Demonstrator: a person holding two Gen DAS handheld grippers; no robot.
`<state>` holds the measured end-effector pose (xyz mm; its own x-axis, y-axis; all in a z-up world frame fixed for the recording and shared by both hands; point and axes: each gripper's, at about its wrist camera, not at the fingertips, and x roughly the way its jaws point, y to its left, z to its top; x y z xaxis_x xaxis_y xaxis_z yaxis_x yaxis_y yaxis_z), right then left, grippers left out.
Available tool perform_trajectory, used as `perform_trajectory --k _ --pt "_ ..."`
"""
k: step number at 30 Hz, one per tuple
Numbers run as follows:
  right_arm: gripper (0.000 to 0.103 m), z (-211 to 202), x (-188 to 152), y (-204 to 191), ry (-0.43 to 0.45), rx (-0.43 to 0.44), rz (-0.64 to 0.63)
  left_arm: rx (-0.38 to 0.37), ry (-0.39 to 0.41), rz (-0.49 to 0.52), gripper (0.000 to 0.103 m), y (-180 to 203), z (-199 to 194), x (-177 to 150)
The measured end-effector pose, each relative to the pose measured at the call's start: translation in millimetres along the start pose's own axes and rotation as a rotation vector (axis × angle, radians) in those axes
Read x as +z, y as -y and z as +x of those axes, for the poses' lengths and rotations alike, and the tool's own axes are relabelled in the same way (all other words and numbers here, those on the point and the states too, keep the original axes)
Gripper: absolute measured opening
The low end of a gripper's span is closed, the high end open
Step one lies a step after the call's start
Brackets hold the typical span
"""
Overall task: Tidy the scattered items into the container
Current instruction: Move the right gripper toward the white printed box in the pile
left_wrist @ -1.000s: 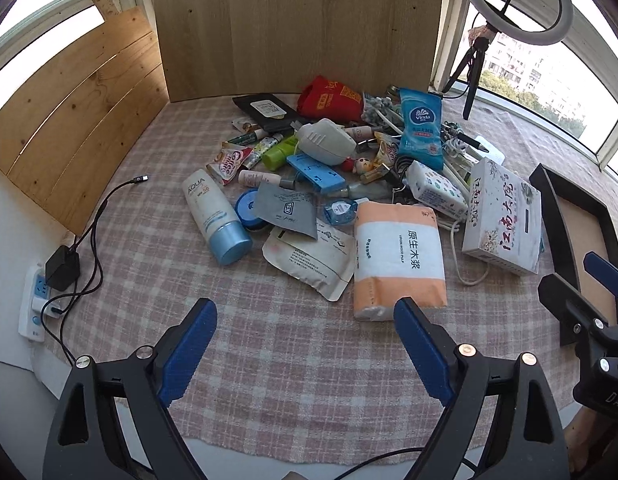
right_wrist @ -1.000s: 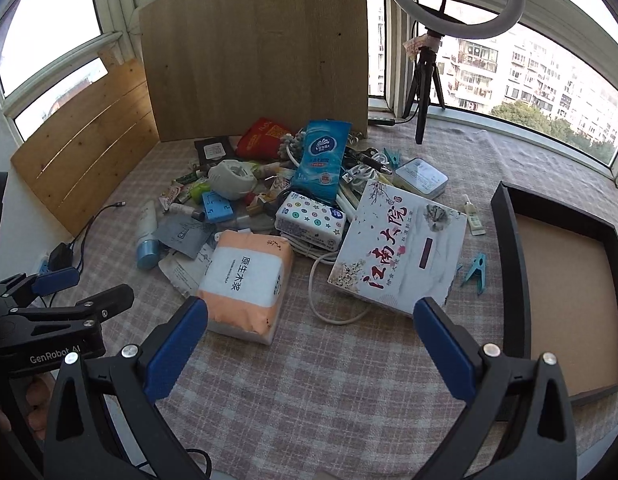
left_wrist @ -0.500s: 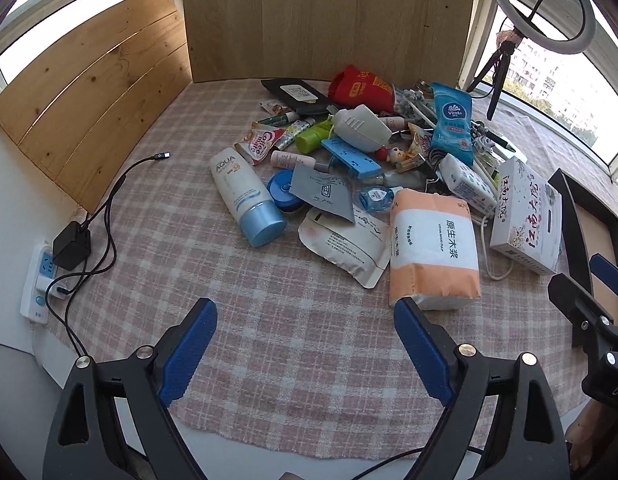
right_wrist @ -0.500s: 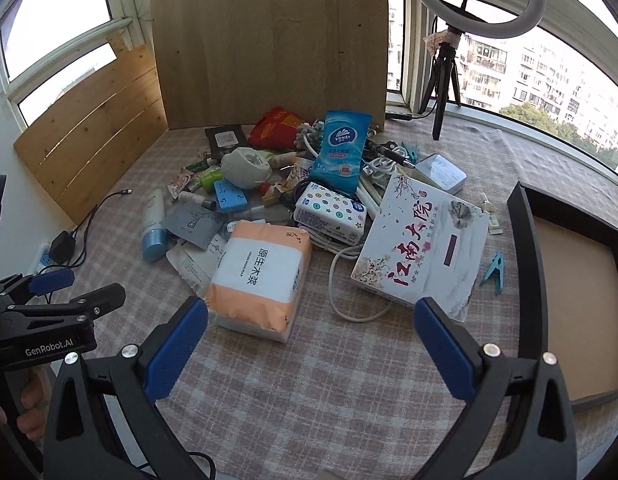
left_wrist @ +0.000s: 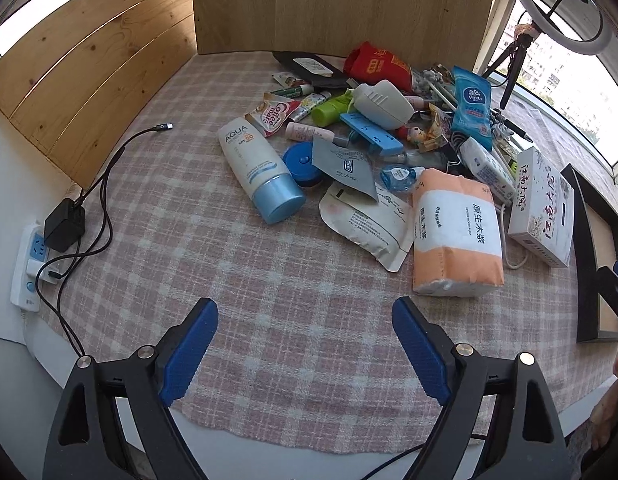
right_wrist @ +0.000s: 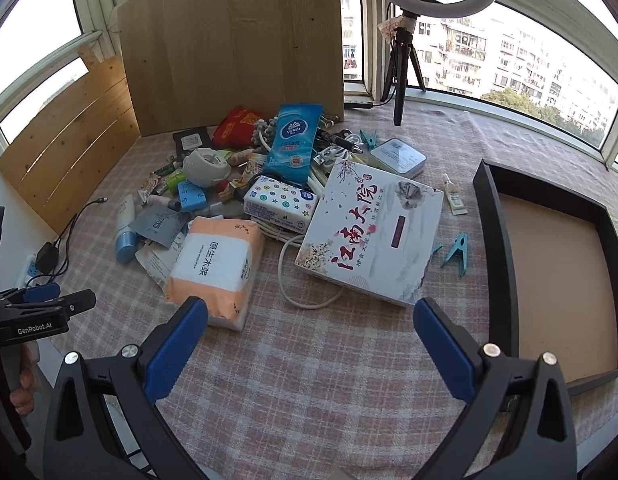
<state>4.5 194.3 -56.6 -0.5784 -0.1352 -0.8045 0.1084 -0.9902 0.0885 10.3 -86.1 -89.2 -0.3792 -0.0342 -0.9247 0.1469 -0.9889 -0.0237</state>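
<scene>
Checked cloth (left_wrist: 293, 280) (pink-grey) meets wooden boards (left_wrist: 333, 4).

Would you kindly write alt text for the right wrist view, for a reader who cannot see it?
The open right gripper hovers over a checked cloth, facing a pile of toiletries and packets led by an orange tissue pack and a white flowered box. An empty black tray lies to the right; the left gripper shows at the left edge.
</scene>
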Motion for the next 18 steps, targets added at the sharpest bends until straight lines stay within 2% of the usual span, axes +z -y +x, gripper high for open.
perform_trajectory --k 1,4,9,11,14,16,18 --pt "0.103 0 -2 7 -0.004 -0.001 0.014 -0.009 -0.006 -0.002 0.085 -1 2 1" --pt "0.102 1 -7 23 -0.008 -0.008 0.043 -0.02 -0.017 0.014 0.069 4 7 6" --pt "0.1 6 -2 46 0.008 -0.057 0.059 -0.072 -0.015 0.093 0.068 31 8 21" --pt "0.093 12 5 60 0.002 -0.062 0.091 -0.089 0.003 0.139 0.068 50 5 29" --pt "0.092 20 13 81 0.0 -0.06 0.155 -0.126 0.041 0.195 0.068 77 1 44" --pt "0.092 28 19 91 -0.001 -0.059 0.178 -0.165 0.066 0.204 0.068 94 0 56" --pt "0.086 40 24 96 -0.015 -0.071 0.176 -0.215 0.068 0.238 0.068 119 5 68"
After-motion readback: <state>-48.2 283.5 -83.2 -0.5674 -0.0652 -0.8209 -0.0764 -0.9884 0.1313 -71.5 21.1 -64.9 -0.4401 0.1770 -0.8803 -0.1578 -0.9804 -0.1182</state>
